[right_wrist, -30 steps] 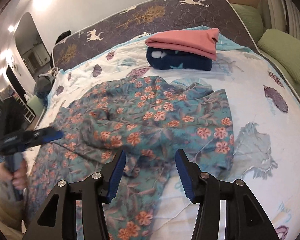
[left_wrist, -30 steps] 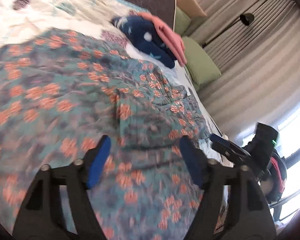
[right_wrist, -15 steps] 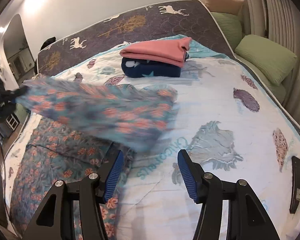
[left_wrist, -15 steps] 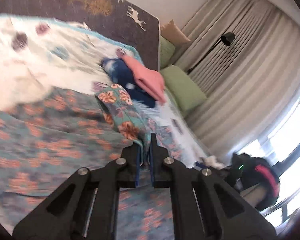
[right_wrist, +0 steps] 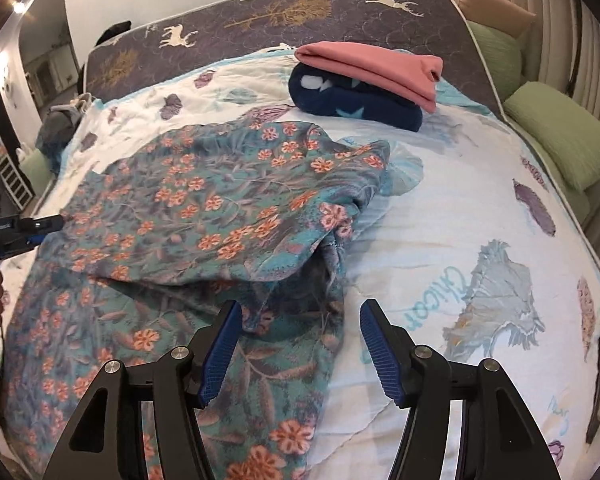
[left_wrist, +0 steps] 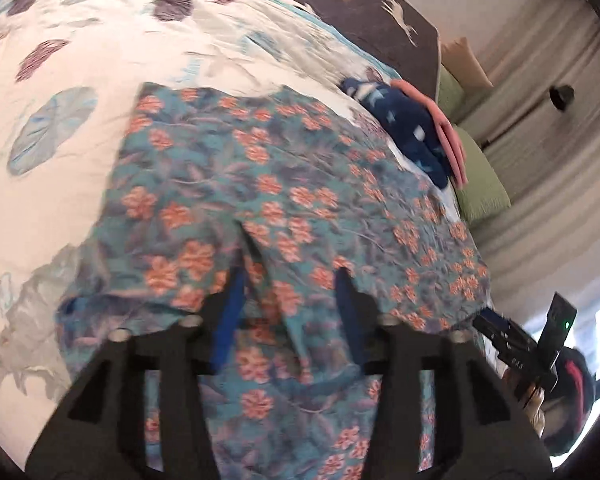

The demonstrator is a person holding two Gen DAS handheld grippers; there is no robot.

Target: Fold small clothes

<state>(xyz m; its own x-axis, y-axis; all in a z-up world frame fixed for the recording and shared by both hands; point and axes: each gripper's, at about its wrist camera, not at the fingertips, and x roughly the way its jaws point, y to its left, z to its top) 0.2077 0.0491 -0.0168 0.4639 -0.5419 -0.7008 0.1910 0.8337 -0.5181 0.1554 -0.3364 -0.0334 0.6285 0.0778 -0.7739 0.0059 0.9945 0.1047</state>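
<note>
Lying across the bed [right_wrist: 452, 216], the floral garment [right_wrist: 204, 216] covers the left half of the white printed quilt, with one teal-and-orange layer doubled over onto the layer beneath. Its folded edge bunches into a loose hump near the middle of the bed. The left gripper [left_wrist: 286, 300] hangs low over the cloth with its blue pads spread apart, and a fold of the fabric rises between them; whether the pads touch it is unclear because of blur. The right gripper [right_wrist: 300, 344] is also spread wide, hovering just above the near edge of the garment and pinching nothing. Farther back, near the deer-patterned headboard [right_wrist: 284, 12], a pink folded cloth [right_wrist: 372, 68] sits atop a navy folded cloth [right_wrist: 352, 104].
</note>
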